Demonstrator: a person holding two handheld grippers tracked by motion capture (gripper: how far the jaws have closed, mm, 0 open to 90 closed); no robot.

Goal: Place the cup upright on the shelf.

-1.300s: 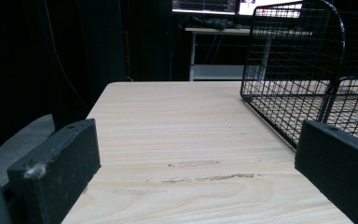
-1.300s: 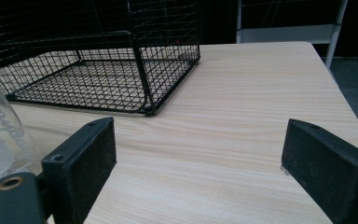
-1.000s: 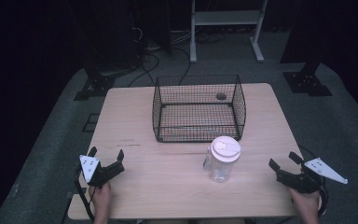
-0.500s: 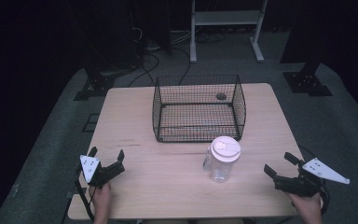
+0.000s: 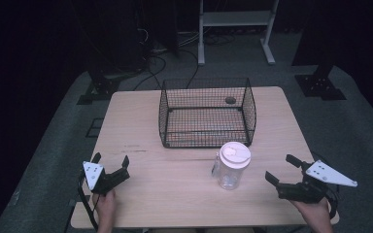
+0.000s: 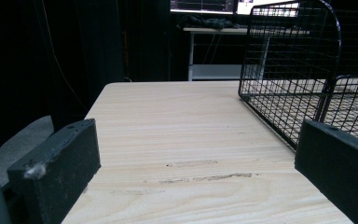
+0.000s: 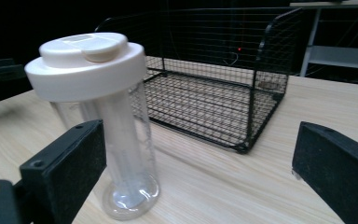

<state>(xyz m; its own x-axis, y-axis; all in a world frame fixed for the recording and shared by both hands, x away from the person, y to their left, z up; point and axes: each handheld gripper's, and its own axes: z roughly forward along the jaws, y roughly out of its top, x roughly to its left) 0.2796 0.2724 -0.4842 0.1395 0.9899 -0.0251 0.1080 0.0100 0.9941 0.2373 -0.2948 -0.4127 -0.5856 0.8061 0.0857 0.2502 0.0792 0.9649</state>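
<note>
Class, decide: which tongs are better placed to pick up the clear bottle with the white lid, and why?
The right tongs: open, aimed at the bottle close by. The left tongs sit farther off, pointing past the wire basket.

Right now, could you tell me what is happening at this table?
A person holds tongs in each hand over a light wooden table. The right tongs, open, point toward an upright clear plastic bottle with a white lid standing before an empty black wire basket. The left tongs are open, holding nothing.
</note>
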